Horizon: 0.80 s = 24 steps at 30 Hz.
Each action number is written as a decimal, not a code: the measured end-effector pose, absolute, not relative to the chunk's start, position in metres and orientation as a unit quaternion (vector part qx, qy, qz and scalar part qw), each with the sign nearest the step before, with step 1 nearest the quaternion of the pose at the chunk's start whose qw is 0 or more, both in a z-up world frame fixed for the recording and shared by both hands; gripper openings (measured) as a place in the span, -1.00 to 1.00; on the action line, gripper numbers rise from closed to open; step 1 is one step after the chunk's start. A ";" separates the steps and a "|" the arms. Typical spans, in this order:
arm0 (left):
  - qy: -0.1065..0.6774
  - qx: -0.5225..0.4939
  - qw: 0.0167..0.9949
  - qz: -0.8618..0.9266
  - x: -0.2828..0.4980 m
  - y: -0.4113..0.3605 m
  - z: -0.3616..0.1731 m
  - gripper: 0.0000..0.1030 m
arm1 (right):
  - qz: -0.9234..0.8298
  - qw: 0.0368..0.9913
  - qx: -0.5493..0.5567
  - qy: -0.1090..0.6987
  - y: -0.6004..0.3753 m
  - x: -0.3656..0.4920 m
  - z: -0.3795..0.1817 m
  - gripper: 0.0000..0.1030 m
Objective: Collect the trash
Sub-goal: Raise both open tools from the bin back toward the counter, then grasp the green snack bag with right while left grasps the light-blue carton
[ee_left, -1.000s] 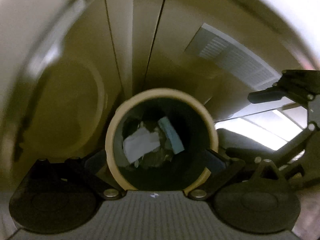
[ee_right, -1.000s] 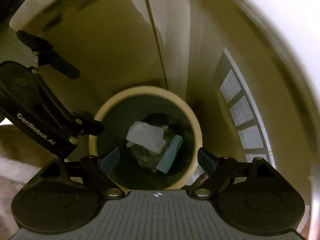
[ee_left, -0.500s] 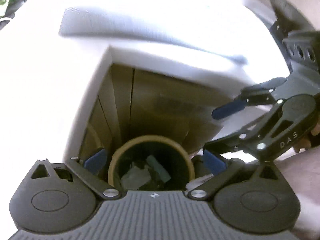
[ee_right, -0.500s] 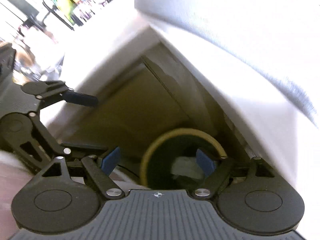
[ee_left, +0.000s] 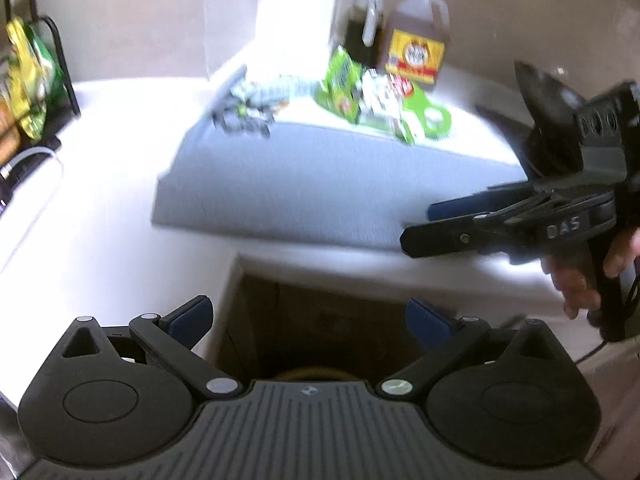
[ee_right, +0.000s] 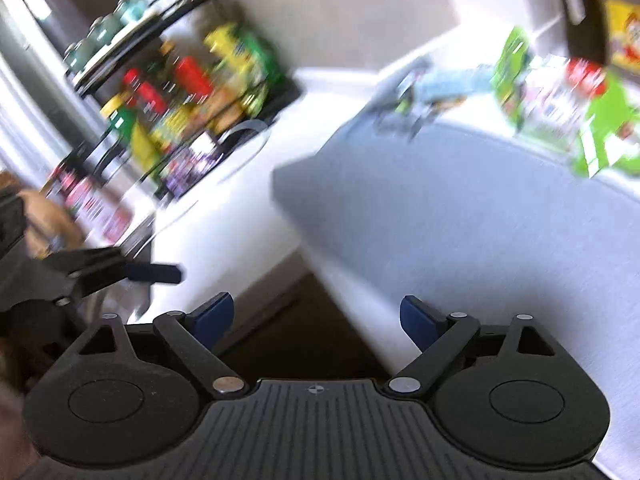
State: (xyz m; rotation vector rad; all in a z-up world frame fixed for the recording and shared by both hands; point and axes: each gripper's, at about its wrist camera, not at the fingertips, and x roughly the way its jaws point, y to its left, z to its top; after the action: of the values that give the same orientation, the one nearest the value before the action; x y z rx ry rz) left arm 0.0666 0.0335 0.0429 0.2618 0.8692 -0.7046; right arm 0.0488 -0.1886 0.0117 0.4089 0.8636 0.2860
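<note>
Nearest in the left wrist view: the left gripper (ee_left: 308, 312), blue pads spread wide, released, with nothing between them. Just beneath its body, only a sliver of the tan round rim of the trash bin (ee_left: 316, 372), sunk in a dark brown recess (ee_left: 320, 320) below the white countertop (ee_left: 100, 200). To the right and a little farther, the right gripper (ee_left: 460, 220) side-on, gripped at its handle by a person's hand (ee_left: 580, 280). Nearest in the right wrist view, that same tool from behind: jaws opening, clasping nothing, bare counter and recess between the pads. Beyond the counter edge, a flat grey mat (ee_left: 340, 184). At its far edge, the remaining trash: a crumpled grey-and-black wrapper (ee_left: 244, 116) at the left, bright green and white torn packaging (ee_left: 384, 104) at the right, all blurred, apart from both tools. Behind, against the wall, a dark pitcher (ee_left: 362, 28) and an amber jug with a yellow label (ee_left: 416, 48). Reads as the stretch between a drop at the bin and a fresh pick: both tools empty, aimed up towards the pile. Calls next for a reach across the mat to the far edge, open jaws lowered either side of one wrapper, then a squeeze on thin, crinkly material likely to slip. Only in the left view: the bin rim and the hand. Only in the right view: the full black wire rack (ee_right: 172, 92) of jars and colourful bags at the far left, barely caught at the other view's edge.
</note>
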 end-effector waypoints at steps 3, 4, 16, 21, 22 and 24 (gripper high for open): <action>0.395 0.110 0.855 -0.317 0.076 0.030 0.052 0.99 | 0.083 0.901 0.180 0.387 -0.201 0.052 0.014 0.80; 0.390 0.105 0.861 -0.311 0.080 0.031 0.055 0.99 | 0.061 0.908 0.173 0.377 -0.206 0.053 0.015 0.80; 0.392 0.067 0.878 -0.264 0.125 0.027 0.064 0.99 | -0.164 0.934 0.064 0.310 -0.267 0.106 -0.003 0.90; 0.397 0.073 0.876 -0.264 0.133 0.020 0.062 1.00 | -0.141 0.942 -0.025 0.305 -0.268 0.150 -0.001 0.99; 0.399 0.074 0.875 -0.264 0.135 0.018 0.062 1.00 | -0.132 0.942 -0.043 0.306 -0.267 0.161 -0.001 1.00; 0.402 0.075 0.874 -0.263 0.138 0.015 0.060 1.00 | -0.110 0.940 -0.062 0.316 -0.266 0.183 -0.002 1.00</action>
State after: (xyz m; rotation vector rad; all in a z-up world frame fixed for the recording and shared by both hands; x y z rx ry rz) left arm 0.1379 0.0154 0.0603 0.1564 0.8390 -0.5488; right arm 0.1833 -0.2655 -0.0019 -0.1263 0.6446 -0.2253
